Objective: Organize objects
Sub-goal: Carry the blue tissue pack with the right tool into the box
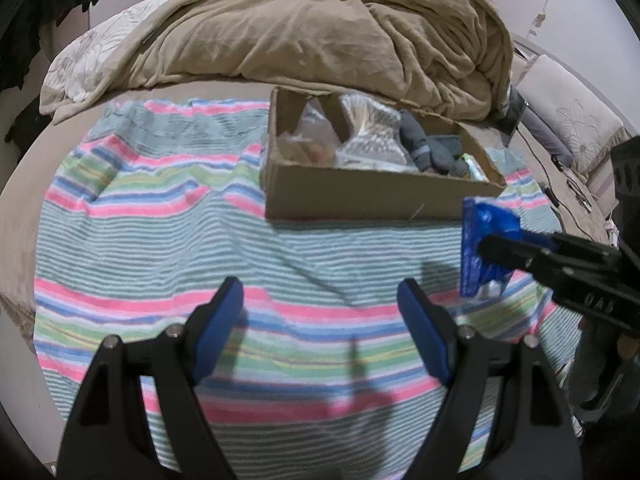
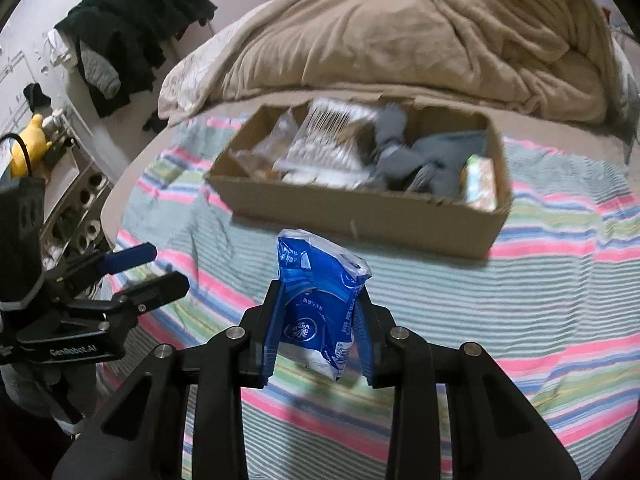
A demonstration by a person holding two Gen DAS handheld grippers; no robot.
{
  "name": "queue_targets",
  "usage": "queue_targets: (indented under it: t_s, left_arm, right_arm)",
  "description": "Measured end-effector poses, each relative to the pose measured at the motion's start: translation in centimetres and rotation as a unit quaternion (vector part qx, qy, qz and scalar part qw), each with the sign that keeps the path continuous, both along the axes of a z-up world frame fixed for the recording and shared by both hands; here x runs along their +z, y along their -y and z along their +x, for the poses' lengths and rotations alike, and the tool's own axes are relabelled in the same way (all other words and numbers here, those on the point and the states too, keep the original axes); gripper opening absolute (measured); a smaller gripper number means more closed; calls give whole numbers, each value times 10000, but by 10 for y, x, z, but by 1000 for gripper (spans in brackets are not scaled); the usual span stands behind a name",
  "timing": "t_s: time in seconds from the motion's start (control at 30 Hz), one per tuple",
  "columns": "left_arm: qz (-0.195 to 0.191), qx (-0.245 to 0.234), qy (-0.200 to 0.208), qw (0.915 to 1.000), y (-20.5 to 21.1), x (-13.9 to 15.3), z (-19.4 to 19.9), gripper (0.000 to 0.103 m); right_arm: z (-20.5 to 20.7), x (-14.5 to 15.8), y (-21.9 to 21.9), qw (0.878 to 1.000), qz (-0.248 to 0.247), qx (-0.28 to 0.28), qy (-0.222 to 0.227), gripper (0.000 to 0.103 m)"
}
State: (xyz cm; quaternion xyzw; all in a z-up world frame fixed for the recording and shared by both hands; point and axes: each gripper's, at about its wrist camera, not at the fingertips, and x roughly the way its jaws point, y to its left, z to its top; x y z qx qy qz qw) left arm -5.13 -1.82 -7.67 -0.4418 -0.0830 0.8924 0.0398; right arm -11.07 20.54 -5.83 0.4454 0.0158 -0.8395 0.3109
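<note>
Blue packet pinched between right gripper pads, lifted clear of striped towel, short of box's near wall. Left gripper jaws wide, nothing between, hovering over towel centre. Box at towel's far edge, against blanket; socks and bags inside. Advice: carry packet over near wall, lower into free gap before releasing; keep grip firm, soft packet may slip.
</note>
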Motion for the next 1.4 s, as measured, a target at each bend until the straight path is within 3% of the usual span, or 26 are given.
queue_targets:
  t_s: [0.2,0.3,0.7,1.4]
  left_arm:
    - [32,-83,-56,9999,-5,9,-13,82]
    - [61,-98,-116,9999,-6,14,-19,95]
    - [-79,-140,-324,9993,-12,29,-49,95]
    - [-61,-102,-362,9993,-9,21,-105,95]
  right_arm:
    - [-14,17,-12,9998,-86,-133,-156,34]
    - [-23,27,-18,9994,-128,-179,-256,34]
    - [-60,42,-22,9982,-143,-265,-509,34]
    - [-136,-4,-9,9991,27,-398,-160,35]
